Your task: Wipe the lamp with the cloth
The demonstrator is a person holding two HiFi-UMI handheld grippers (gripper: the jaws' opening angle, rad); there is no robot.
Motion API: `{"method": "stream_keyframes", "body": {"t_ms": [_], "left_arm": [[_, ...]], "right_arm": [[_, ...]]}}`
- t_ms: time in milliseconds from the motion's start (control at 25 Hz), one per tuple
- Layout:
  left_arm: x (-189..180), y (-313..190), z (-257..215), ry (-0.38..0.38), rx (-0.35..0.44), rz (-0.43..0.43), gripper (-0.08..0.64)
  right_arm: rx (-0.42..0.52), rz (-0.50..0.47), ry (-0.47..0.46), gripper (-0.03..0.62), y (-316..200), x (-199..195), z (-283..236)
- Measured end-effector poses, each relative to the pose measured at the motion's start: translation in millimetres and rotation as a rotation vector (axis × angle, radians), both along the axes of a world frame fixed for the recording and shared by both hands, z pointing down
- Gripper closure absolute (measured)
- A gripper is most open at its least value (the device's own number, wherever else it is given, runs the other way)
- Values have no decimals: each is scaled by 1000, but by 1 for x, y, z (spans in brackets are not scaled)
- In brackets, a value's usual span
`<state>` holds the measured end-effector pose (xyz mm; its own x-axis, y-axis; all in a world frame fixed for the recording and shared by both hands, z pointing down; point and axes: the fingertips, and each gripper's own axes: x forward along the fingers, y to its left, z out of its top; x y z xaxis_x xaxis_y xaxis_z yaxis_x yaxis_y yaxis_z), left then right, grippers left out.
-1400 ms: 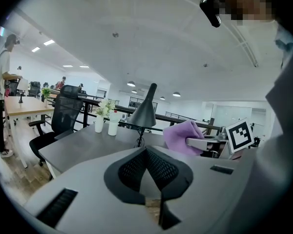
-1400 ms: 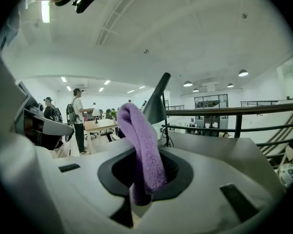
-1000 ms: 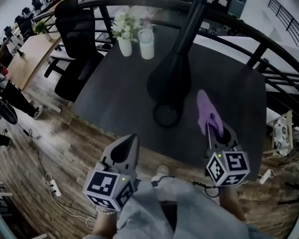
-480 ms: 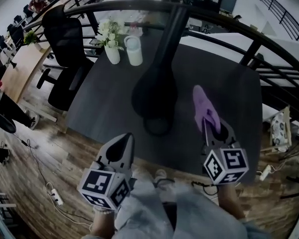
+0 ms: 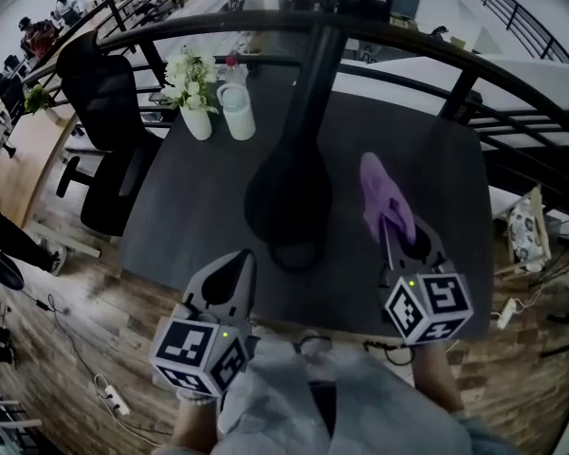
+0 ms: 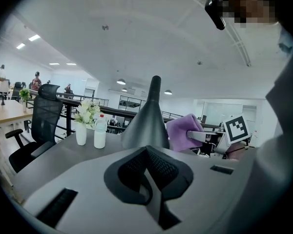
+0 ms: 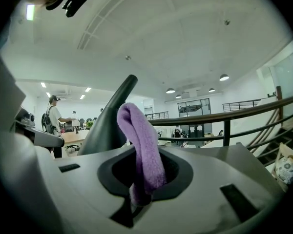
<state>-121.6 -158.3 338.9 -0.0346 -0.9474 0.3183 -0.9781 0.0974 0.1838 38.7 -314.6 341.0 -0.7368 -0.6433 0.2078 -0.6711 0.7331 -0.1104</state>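
Tongs first: the right tongs [image 7: 135,195] are clamped on the lower end of the purple cloth [image 7: 142,143], which stands up out of them in a loose fold, while the left tongs [image 6: 149,177] are pressed together with nothing between them. In the head view the right tongs [image 5: 394,227] hold the cloth [image 5: 379,190] above the tabletop [image 5: 185,211], just to the right of the black lamp [image 5: 289,186] and apart from it; the left tongs [image 5: 237,262] hang at the near edge, clear of the lamp. Only a small part of the cloth seems to be caught, so a firm rub could drag it out of the grip, or the free fold could flop aside and let the hard tips scrape the lamp. The lamp is tall, with a slim stem over a flared body, and nothing steadies it, so I judge that a sideways push high up may tip or slide it. Its foot sits near the tabletop's near edge, and a downward stroke pulled toward the person could bring it off. Behind it stand a white vase of flowers [image 5: 195,121] and a white bottle [image 5: 235,112], which a push away could knock over. No brand or writing can be read: the cubes bear only square black-and-white markers, and the bottle's label is too small to make out.
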Motion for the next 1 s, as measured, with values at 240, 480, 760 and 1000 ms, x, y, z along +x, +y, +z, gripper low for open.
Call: {"method": "stream_keyframes", "body": {"t_ms": [240,480,760,1000], "left_arm": [[-11,-3,5,21,-34,60,548],[-33,5,3,17,-48,87,548],[-55,3,9,29,-49,144,548],[-66,0,12,41,-53,201,549]], "right_arm": [[7,17,12,541,1,-23,-1],[17,10,21,541,3,-59,-7],[22,42,18,541,11,-77,-11],[39,90,28,541,22,-77,-16]]}}
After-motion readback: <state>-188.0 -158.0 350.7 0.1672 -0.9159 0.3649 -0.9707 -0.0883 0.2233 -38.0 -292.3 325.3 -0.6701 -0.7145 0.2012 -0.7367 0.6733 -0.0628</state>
